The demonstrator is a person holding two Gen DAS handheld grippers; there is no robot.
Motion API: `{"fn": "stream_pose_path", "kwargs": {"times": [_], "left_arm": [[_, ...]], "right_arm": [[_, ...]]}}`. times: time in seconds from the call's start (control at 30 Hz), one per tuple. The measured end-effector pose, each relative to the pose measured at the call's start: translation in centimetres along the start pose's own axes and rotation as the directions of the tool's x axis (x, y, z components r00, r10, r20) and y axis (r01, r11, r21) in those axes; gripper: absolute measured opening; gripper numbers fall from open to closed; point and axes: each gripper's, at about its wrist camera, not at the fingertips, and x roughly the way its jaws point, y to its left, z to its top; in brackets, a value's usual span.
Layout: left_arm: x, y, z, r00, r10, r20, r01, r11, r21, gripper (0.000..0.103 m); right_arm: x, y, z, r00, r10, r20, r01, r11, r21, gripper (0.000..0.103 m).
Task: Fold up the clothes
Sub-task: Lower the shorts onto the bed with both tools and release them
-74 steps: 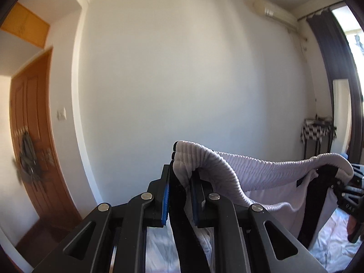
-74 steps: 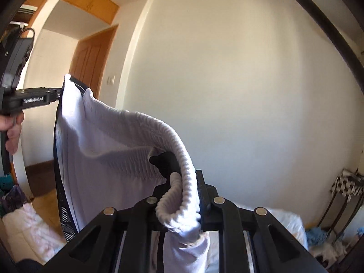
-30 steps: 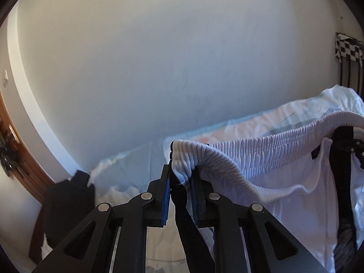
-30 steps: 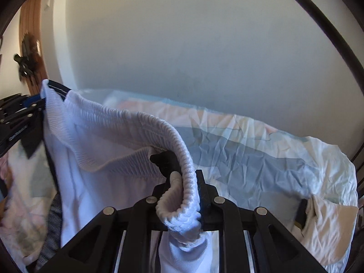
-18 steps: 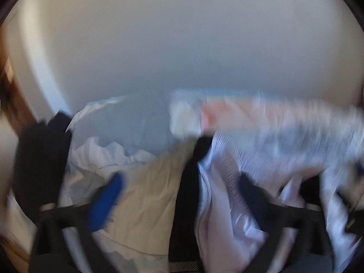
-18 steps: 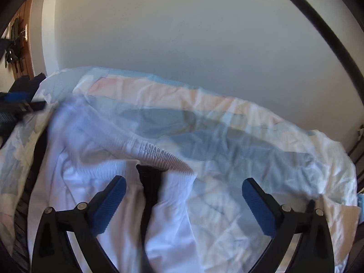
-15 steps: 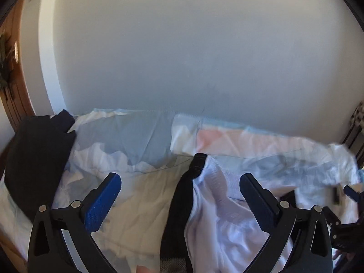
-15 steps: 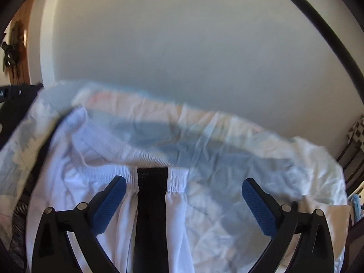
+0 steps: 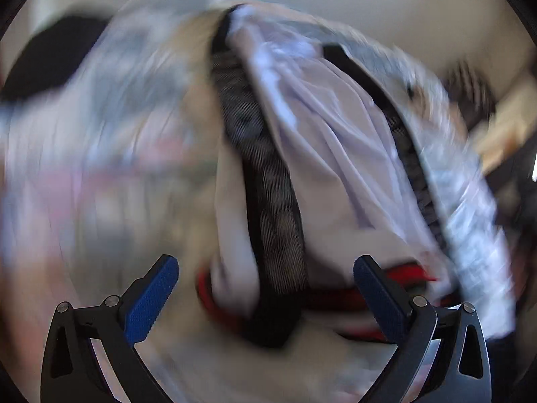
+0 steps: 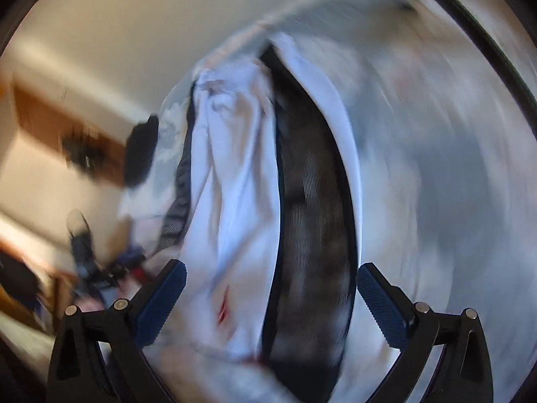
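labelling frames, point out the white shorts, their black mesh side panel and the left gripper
white shorts (image 9: 335, 154), left wrist view, white front cloth
black mesh side panel (image 9: 268, 181), left wrist view, mid stripe
left gripper (image 9: 266, 288), left wrist view, between open fingertips

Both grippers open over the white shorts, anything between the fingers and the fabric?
Nothing visible. The white shorts lie directly under the open left gripper and the open right gripper, on the bedsheet. Frames are blurred.

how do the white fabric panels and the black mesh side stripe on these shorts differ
The white fabric panels look smooth and opaque, bunched into soft folds; the black mesh side stripe is see-through netting with a fine woven texture. The white panels cover most of the shorts; the stripe is one narrow band, with dark edging. Both belong to one garment lying on the bed, in front of the open right gripper.
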Motion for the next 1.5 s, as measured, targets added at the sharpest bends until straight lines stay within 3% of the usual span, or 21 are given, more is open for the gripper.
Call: {"fn": "stream_pose_path", "kwargs": {"times": [0.13,0.23,0.3,0.37,0.47,0.5,0.57,0.7,0.8,0.83,0.9,0.97,1.0,1.1,1.27,1.37,1.5], "left_arm": [[-1.9,2.4,-1.7,0.994,-0.098,0.047,0.104,0.986,-0.128,0.103],[-3.6,3.5,-2.2,0.991,-0.105,0.078,0.115,0.984,-0.139,0.103],[-3.9,4.5,-2.4,0.984,-0.149,0.094,0.164,0.970,-0.180,0.103],[-3.0,4.8,-2.0,0.985,-0.157,0.073,0.169,0.965,-0.199,0.103],[-1.9,3.8,-1.7,0.987,-0.151,0.064,0.160,0.971,-0.180,0.103],[-1.5,3.3,-1.7,0.990,-0.125,0.060,0.133,0.977,-0.167,0.103],[-0.6,2.7,-2.0,0.996,-0.080,0.046,0.086,0.985,-0.152,0.102],[1.3,1.4,-2.2,1.000,-0.027,0.003,0.027,0.993,-0.112,0.098],[1.8,0.7,-2.2,1.000,0.019,0.014,-0.018,0.998,-0.064,0.091],[2.1,0.8,-2.2,1.000,0.029,0.008,-0.029,0.998,-0.059,0.085],[2.9,1.0,-2.3,0.998,0.067,-0.020,-0.068,0.996,-0.052,0.038],[3.7,1.8,-2.5,0.995,0.087,-0.051,-0.091,0.993,-0.072,0.023],[3.8,2.2,-2.6,0.995,0.086,-0.057,-0.091,0.992,-0.091,0.020],[2.9,3.7,-2.3,0.998,0.059,-0.027,-0.063,0.984,-0.164,0.015],[0.0,6.4,-2.0,0.995,0.092,0.042,-0.079,0.965,-0.248,0.014],[-1.4,7.7,-1.7,0.990,0.119,0.074,-0.095,0.958,-0.272,0.014],[-2.8,9.3,-1.5,0.978,0.180,0.103,-0.141,0.942,-0.303,0.014]], "right_arm": [[0.2,-1.4,-3.7,0.998,0.030,-0.053,-0.018,0.976,0.215,0.103],[0.4,-1.3,-5.0,0.997,0.015,-0.073,0.009,0.948,0.319,0.103],[1.0,-0.9,-5.3,0.997,0.031,-0.065,-0.006,0.938,0.348,0.103],[1.8,0.2,-5.0,0.998,-0.006,-0.055,0.023,0.952,0.304,0.103],[2.3,2.4,-4.9,0.981,-0.193,0.002,0.190,0.967,0.171,0.103],[2.6,2.8,-4.9,0.975,-0.221,0.008,0.217,0.964,0.154,0.103],[3.8,3.5,-5.1,0.970,-0.243,-0.009,0.242,0.963,0.118,0.100],[5.8,4.4,-5.5,0.940,-0.339,-0.050,0.340,0.940,0.025,0.092],[6.8,4.6,-5.4,0.934,-0.352,-0.063,0.352,0.936,-0.006,0.090],[7.0,4.4,-5.4,0.931,-0.359,-0.066,0.359,0.933,-0.009,0.086],[7.4,3.9,-5.1,0.925,-0.372,-0.077,0.372,0.928,-0.010,0.066],[7.7,3.3,-4.9,0.926,-0.366,-0.091,0.367,0.930,-0.006,0.013],[7.8,3.1,-4.8,0.932,-0.349,-0.094,0.350,0.937,0.001,0.002],[7.1,2.3,-4.6,0.945,-0.318,-0.083,0.322,0.946,0.037,0.003],[4.3,0.2,-4.1,0.957,-0.286,-0.047,0.290,0.949,0.128,0.003],[2.2,-0.3,-3.9,0.954,-0.299,-0.005,0.296,0.945,0.139,0.003],[-0.8,-0.8,-3.6,0.932,-0.358,0.060,0.345,0.926,0.153,0.003]]}}
